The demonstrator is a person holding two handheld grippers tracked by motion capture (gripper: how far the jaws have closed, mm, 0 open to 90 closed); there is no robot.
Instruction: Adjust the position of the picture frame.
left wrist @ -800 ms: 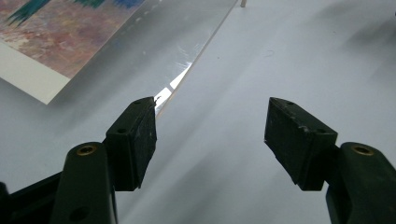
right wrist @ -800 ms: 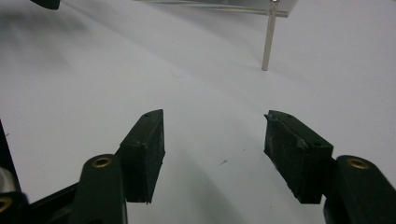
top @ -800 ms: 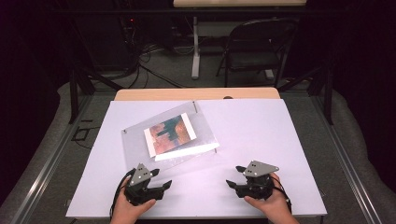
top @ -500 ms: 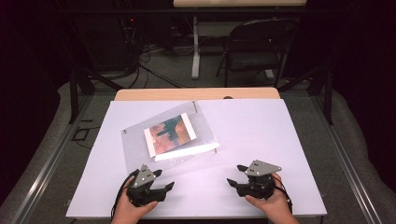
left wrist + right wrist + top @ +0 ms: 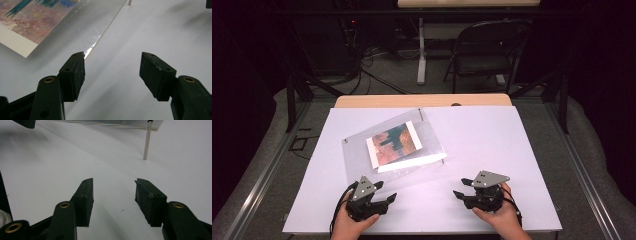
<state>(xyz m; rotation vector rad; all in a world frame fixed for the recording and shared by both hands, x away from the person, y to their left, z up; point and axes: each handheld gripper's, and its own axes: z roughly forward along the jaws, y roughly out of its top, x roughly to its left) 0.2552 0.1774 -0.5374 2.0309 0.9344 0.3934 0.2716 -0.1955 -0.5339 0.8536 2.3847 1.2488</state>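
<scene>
White board (image 5: 512, 150) covers a wooden table (image 5: 422, 101), whose tan far edge shows beyond it. On the board's left half lies a clear acrylic picture frame (image 5: 394, 147), turned at an angle, with a small painted print (image 5: 393, 144) in rust, teal and blue sandwiched inside; a thin metal standoff post (image 5: 147, 143) holds one corner off the board. At the near edge, two hands each hold a black gripper. The left gripper (image 5: 379, 197) sits just beside the frame's near corner, jaws apart with nothing between them; in the left gripper view one jaw tip is right at the acrylic edge (image 5: 105, 27). The right gripper (image 5: 464, 192) rests well to the right of the frame over bare board, jaws likewise apart and holding nothing. Beyond the table the room is dark: a folding chair (image 5: 484, 52), a table leg (image 5: 421, 50), loose cables (image 5: 372, 60) on grey floor, and padded grey rails along both sides.
</scene>
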